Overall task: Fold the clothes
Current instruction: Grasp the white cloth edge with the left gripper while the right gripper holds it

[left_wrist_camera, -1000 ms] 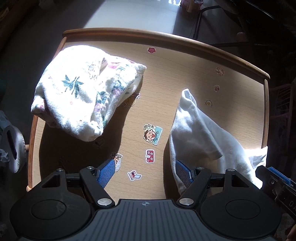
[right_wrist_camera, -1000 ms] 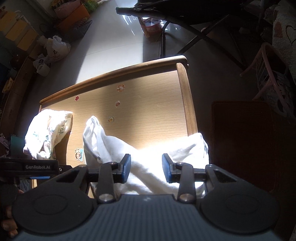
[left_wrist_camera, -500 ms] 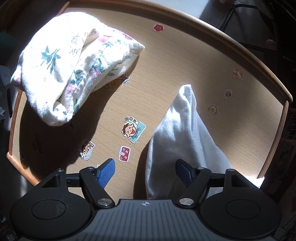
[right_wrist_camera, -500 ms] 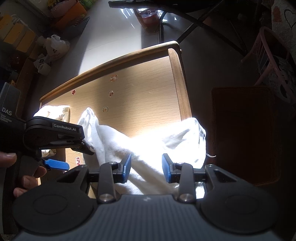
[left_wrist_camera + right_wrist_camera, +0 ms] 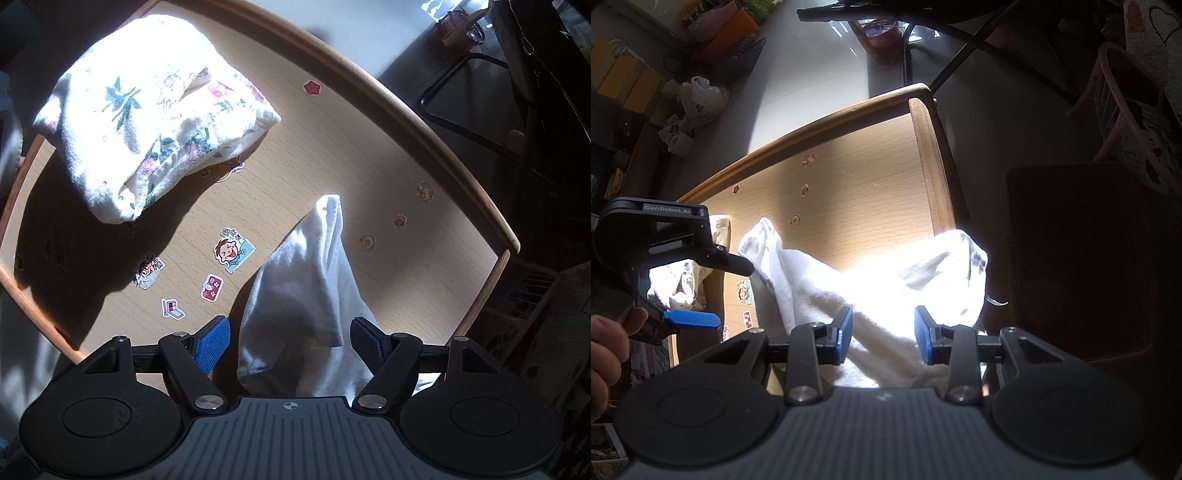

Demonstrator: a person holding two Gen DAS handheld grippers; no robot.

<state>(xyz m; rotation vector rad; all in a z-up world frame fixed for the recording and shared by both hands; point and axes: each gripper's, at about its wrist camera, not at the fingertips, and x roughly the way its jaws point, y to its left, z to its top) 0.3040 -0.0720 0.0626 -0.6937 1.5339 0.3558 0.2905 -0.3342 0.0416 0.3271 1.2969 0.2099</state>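
A crumpled white cloth (image 5: 306,295) lies on the right half of the wooden table (image 5: 406,155), one narrow end pointing toward the far rim. My left gripper (image 5: 290,345) hangs open over its near left part, blue pads wide on either side, not pressing. In the right wrist view the same white cloth (image 5: 886,280) spreads to the table's right edge in bright sun. My right gripper (image 5: 882,338) stands open above it. The left gripper (image 5: 727,291) shows at the left there, held by a hand (image 5: 609,343). A folded floral cloth (image 5: 155,110) rests at the far left.
Several cartoon stickers (image 5: 232,251) dot the tabletop between the two cloths. A raised wooden rim (image 5: 923,122) runs round the table. Beyond it are pale floor, a dark mat (image 5: 1082,258), a pink chair (image 5: 1126,110) and bags and boxes (image 5: 694,96) on the floor.
My left gripper has shifted right and rolled; the white cloth now sits between its fingers instead of beside them. It has come into the right wrist view. The right gripper's jaws keep their gap.
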